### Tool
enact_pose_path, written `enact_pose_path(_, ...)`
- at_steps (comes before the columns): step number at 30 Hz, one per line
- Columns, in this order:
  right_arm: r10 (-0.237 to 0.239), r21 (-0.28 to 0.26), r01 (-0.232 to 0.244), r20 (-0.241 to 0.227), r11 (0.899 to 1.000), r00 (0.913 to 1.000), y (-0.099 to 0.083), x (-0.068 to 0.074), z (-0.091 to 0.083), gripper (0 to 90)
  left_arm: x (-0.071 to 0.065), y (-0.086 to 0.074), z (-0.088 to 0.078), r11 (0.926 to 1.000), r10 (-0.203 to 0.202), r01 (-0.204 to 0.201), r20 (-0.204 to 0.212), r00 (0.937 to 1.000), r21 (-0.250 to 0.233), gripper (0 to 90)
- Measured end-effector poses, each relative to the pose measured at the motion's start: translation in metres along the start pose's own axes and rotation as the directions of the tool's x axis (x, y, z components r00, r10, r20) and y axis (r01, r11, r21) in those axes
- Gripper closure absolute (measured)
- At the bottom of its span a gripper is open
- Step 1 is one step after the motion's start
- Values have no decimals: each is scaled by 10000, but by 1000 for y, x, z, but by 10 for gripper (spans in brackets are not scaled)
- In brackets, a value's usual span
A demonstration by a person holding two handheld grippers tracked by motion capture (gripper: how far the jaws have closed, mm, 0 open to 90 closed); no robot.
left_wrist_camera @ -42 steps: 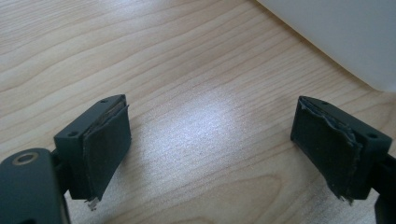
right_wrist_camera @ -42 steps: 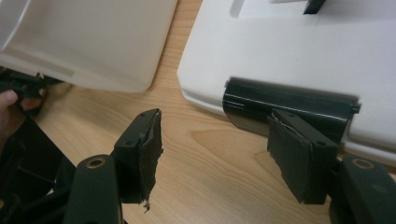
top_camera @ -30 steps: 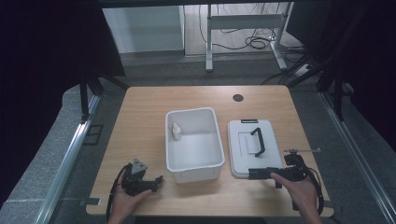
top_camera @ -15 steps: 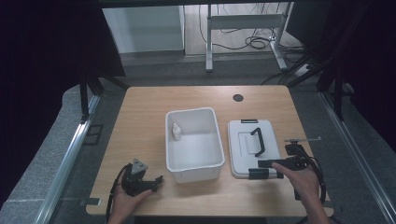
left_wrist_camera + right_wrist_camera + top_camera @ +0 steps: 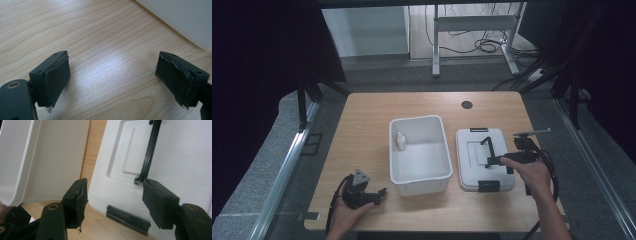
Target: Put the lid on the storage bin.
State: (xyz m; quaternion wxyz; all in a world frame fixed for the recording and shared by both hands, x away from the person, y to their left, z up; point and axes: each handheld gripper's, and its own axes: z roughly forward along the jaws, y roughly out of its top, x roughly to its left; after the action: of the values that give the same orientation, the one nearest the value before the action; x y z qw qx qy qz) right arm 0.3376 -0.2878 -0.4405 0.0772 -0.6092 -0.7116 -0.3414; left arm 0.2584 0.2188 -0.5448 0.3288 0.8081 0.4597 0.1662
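The left tool (image 5: 379, 192) rests on the wooden tabletop (image 5: 362, 125) near its near-left corner, just left of the white plastic bin (image 5: 419, 177), jaws wide and empty. A small white bottle (image 5: 401, 140) stands inside the bin at its far-left side. Right of the bin lies the flat white lid (image 5: 472, 170) with a black handle (image 5: 488, 149) and a black latch (image 5: 488, 186). The right tool (image 5: 493, 161) hovers over the lid by the handle, jaws wide, holding nothing.
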Motion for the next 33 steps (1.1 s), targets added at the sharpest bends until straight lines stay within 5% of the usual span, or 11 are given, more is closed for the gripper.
enact_pose_path(9,210,357,-238,790,9991,9967,34,-10,10,396,0,0,0,10000,2,-2,0,10000,1,122)
enact_pose_path(24,408,1383,-534,921,9890,9949,59,-27,27,447,0,0,0,10000,7,-7,-4,10000,4,122)
enact_pose_path(33,477,1821,-684,1162,9809,9921,72,-30,43,615,0,0,0,10000,8,-8,-5,10000,5,122)
